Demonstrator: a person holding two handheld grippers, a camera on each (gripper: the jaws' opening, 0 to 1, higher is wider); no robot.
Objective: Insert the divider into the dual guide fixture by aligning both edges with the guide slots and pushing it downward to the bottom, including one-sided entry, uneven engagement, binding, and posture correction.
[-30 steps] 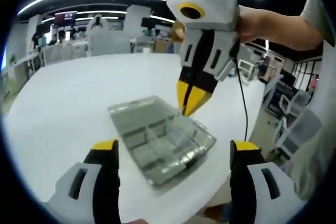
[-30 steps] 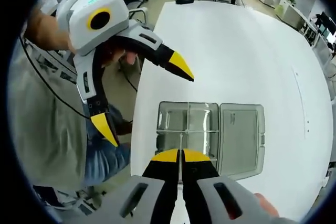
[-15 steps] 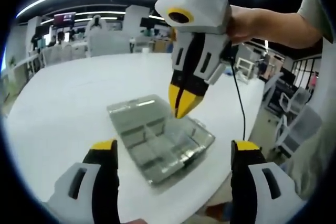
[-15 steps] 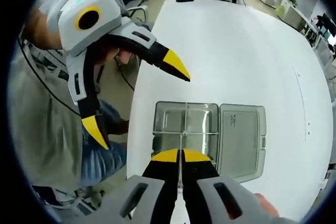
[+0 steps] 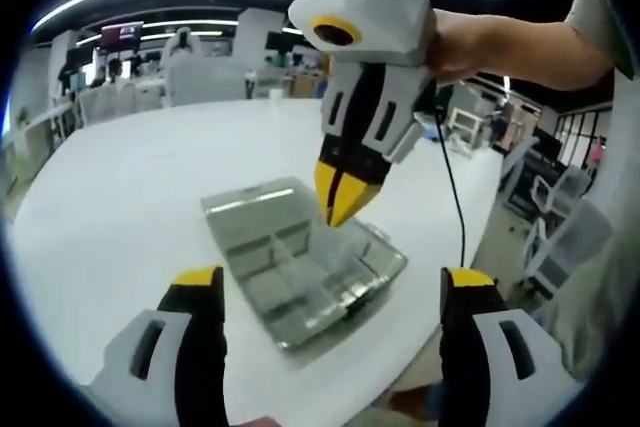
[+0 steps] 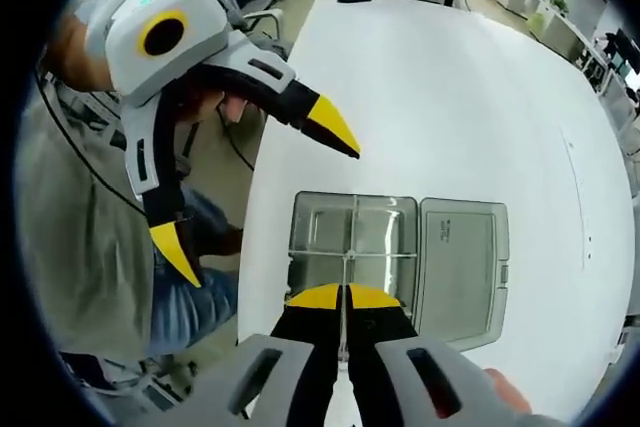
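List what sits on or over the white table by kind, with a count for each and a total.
Tongs: 2, the left tongs open, the right tongs shut on the divider
Clear compartment box: 1, with its lid open flat beside it
Thin clear divider: 1
Total: 4

A clear plastic compartment box [image 6: 355, 247] is seen lying on a round white table [image 6: 470, 97], near the table's edge, with its hinged clear lid [image 6: 462, 269] laid open flat beside it. In the right gripper view, a thin clear divider [image 6: 345, 282] is held over the box, pinched between the closed jaws of the right gripper [image 6: 344, 297]. The left gripper [image 6: 255, 192] is positioned off the table edge (jaws spread wide), beside the box.
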